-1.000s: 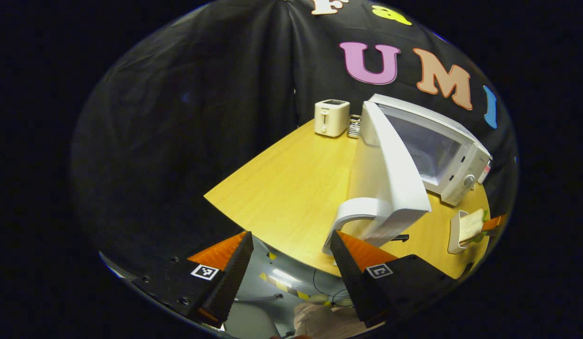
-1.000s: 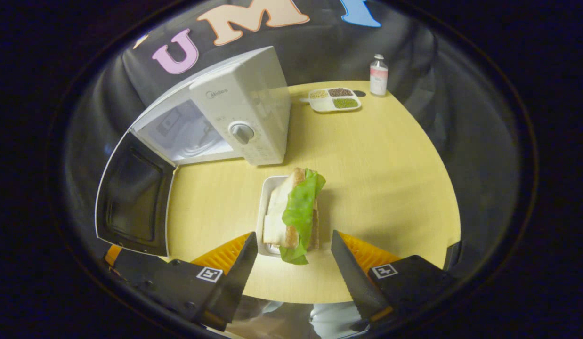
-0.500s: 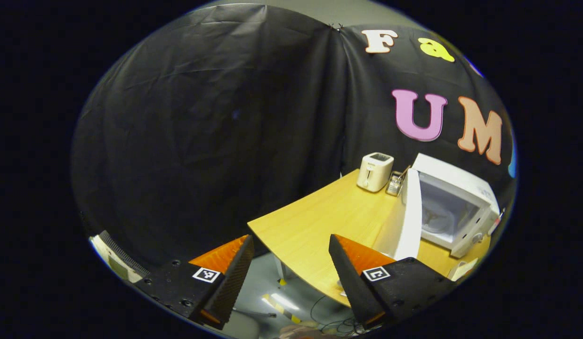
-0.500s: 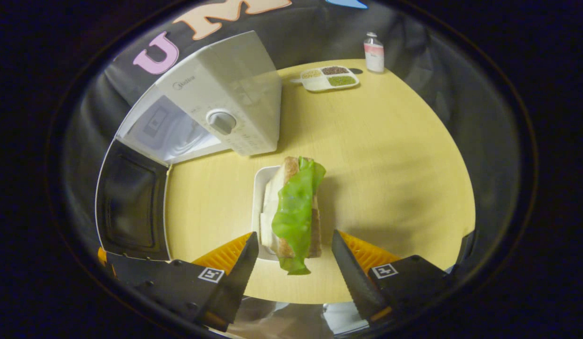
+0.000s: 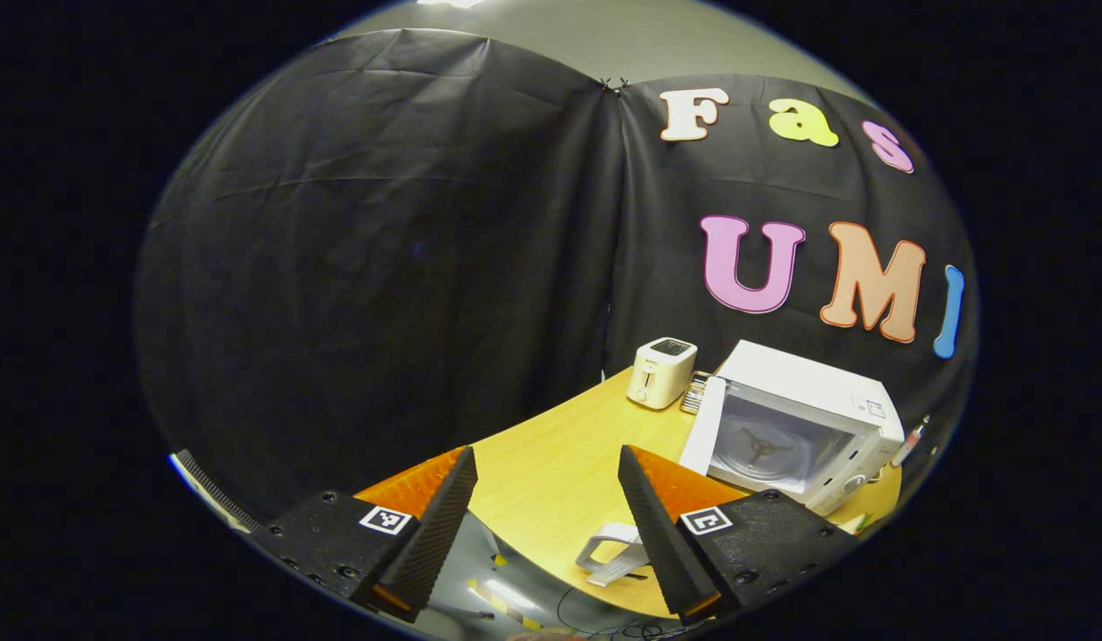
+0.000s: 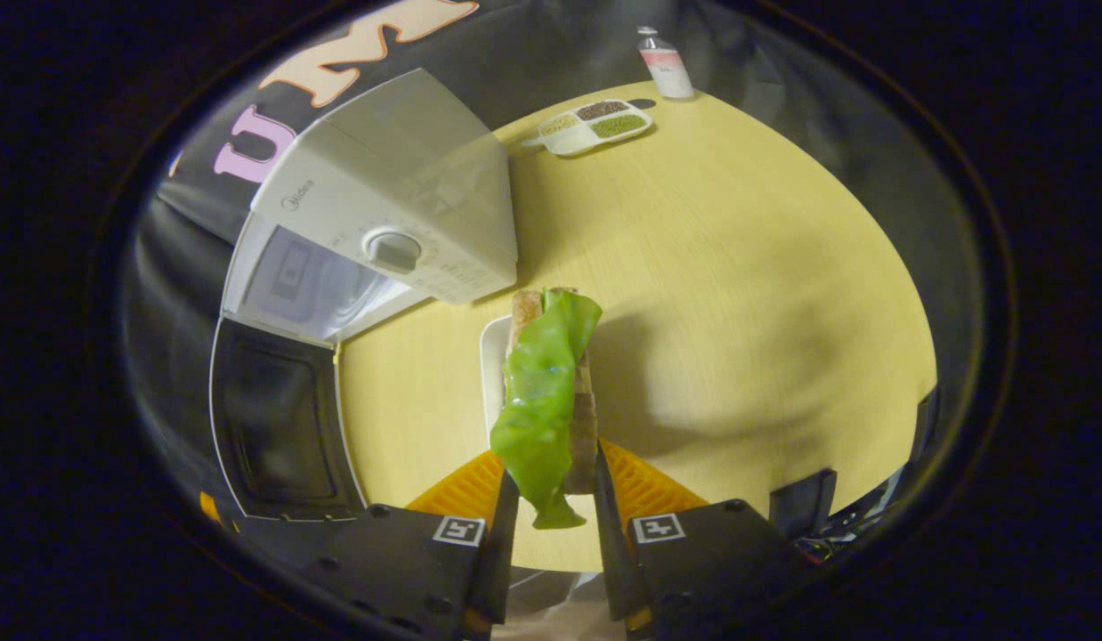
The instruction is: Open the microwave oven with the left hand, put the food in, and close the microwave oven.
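Note:
The white microwave (image 6: 400, 223) stands on the yellow table (image 6: 747, 294) with its door (image 6: 284, 427) swung wide open, dark inner window facing up. In front of it a sandwich (image 6: 542, 392) with a green lettuce leaf stands on edge in a small white dish (image 6: 492, 356). My right gripper (image 6: 551, 499) is shut on the sandwich's near end, one finger on each side. In the left gripper view the microwave (image 5: 809, 427) sits far off to the right, cavity and turntable showing. My left gripper (image 5: 546, 463) hangs open and empty over the table's near edge; the door's handle (image 5: 609, 552) pokes out beside it.
A cream toaster (image 5: 662, 372) and a small rack (image 5: 693, 392) stand at the table's back, left of the microwave. A divided tray of grains (image 6: 591, 125) and a small bottle (image 6: 667, 71) sit at the far edge. Bare tabletop lies right of the sandwich.
My right gripper moved in and shut on the sandwich. My left gripper drew back from the open door and tilted up, leaving the microwave farther away.

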`<act>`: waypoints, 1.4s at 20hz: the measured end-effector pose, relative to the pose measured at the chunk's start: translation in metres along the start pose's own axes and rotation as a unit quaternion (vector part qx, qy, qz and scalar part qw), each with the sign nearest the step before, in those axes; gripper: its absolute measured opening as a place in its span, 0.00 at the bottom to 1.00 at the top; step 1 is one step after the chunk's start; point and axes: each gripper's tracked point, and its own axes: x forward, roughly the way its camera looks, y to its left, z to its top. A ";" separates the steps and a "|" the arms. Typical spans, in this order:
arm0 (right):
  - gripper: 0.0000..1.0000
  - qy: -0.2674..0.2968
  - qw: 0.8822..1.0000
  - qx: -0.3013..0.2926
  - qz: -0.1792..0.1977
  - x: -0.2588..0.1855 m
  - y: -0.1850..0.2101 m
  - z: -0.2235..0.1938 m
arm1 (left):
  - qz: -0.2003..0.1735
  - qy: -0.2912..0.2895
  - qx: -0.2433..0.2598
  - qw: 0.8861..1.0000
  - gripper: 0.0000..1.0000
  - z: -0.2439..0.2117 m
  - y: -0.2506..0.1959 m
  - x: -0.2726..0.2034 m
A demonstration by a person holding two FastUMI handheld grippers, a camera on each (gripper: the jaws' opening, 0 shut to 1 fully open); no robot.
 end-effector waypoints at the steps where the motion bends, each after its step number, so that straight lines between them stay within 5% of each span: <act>1: 0.35 -0.008 1.000 0.001 0.008 -0.007 0.003 0.003 | -0.003 -0.001 0.000 1.000 0.94 0.002 -0.003 -0.002; 2: 0.25 -0.015 1.000 -0.003 0.013 -0.004 0.002 0.002 | -0.004 -0.001 0.000 1.000 0.94 0.003 -0.004 -0.002; 3: 0.32 -0.026 1.000 -0.006 0.016 -0.005 0.001 0.003 | -0.004 -0.002 0.000 1.000 0.94 0.003 -0.005 -0.001; 4: 0.25 -0.036 0.999 -0.010 0.021 -0.007 0.003 0.004 | -0.003 -0.003 0.001 1.000 0.94 0.004 -0.004 -0.001; 5: 0.32 -0.044 0.999 -0.011 0.026 -0.010 0.005 0.005 | -0.001 -0.004 0.003 1.000 0.94 0.005 -0.005 0.000; 7: 0.25 -0.040 0.998 -0.010 0.039 -0.014 0.007 0.002 | -0.005 -0.004 0.010 1.000 0.94 0.005 -0.008 0.000; 9: 0.32 -0.042 0.998 -0.005 0.047 -0.017 0.008 0.002 | -0.010 -0.005 0.022 1.000 0.94 0.008 -0.008 0.001; 17: 0.25 -0.085 0.993 0.017 0.074 -0.050 0.034 -0.009 | -0.053 -0.002 0.039 0.998 0.94 0.009 -0.021 0.044; 27: 0.25 -0.110 0.984 0.060 0.124 -0.038 0.156 -0.050 | -0.177 0.027 0.086 0.980 0.94 0.000 -0.044 0.123; 28: 0.32 -0.112 0.982 0.066 0.135 -0.033 0.172 -0.052 | -0.187 0.030 0.084 0.978 0.94 -0.001 -0.045 0.129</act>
